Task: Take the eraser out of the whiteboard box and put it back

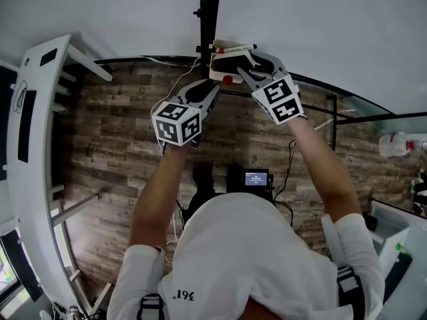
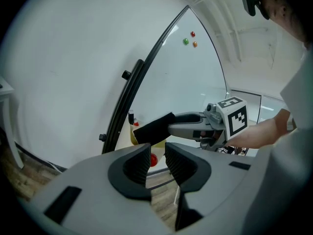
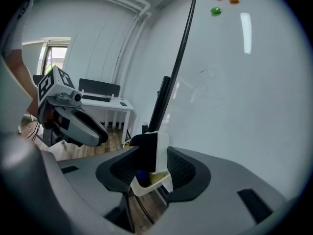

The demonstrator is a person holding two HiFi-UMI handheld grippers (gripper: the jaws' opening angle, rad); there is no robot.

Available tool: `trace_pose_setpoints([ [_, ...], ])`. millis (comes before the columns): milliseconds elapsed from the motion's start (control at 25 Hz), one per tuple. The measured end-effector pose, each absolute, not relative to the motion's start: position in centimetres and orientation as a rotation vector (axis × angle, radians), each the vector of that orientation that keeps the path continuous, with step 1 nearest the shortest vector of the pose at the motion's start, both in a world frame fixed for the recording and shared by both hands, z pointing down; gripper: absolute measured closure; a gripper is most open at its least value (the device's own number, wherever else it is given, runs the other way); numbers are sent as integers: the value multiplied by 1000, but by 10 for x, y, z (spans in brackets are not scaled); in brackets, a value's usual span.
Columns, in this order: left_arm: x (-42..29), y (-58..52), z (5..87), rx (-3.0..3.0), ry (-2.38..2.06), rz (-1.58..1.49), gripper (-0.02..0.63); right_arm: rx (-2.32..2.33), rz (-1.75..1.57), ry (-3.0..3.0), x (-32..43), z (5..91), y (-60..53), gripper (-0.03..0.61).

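Note:
My right gripper (image 3: pixel 156 165) is shut on the eraser (image 3: pixel 149 151), black felt to the left and white back to the right, held upright just over the cream whiteboard box (image 3: pixel 151 184). In the left gripper view the eraser (image 2: pixel 154 128) juts from the right gripper (image 2: pixel 172 126) above the box (image 2: pixel 132 135), which hangs at the whiteboard's frame. From the head view the box (image 1: pixel 220 69) sits at the board's lower edge, with the right gripper (image 1: pixel 241 65) on it. My left gripper (image 1: pixel 211 91) hovers just below and left, jaws open, nothing between them (image 2: pixel 157 160).
The whiteboard (image 3: pixel 234 82) carries three coloured magnets (image 3: pixel 215 11) high up. Its black stand post (image 1: pixel 213 12) rises behind the box. A white desk (image 3: pixel 105 104) stands at the back wall, and a white rack (image 1: pixel 33 112) lines the left side. Wood floor lies below.

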State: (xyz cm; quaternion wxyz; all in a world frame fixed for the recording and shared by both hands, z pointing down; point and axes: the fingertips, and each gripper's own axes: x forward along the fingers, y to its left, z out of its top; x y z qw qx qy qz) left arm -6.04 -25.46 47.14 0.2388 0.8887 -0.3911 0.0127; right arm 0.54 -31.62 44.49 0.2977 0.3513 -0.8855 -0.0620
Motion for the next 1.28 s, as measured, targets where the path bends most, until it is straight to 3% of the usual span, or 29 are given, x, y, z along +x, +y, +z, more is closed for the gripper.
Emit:
trace_pose_setpoints([
  [1280,-50,-249,473,2420,-1032,15,535,845,-153,-2256,-11,473,-319,385],
])
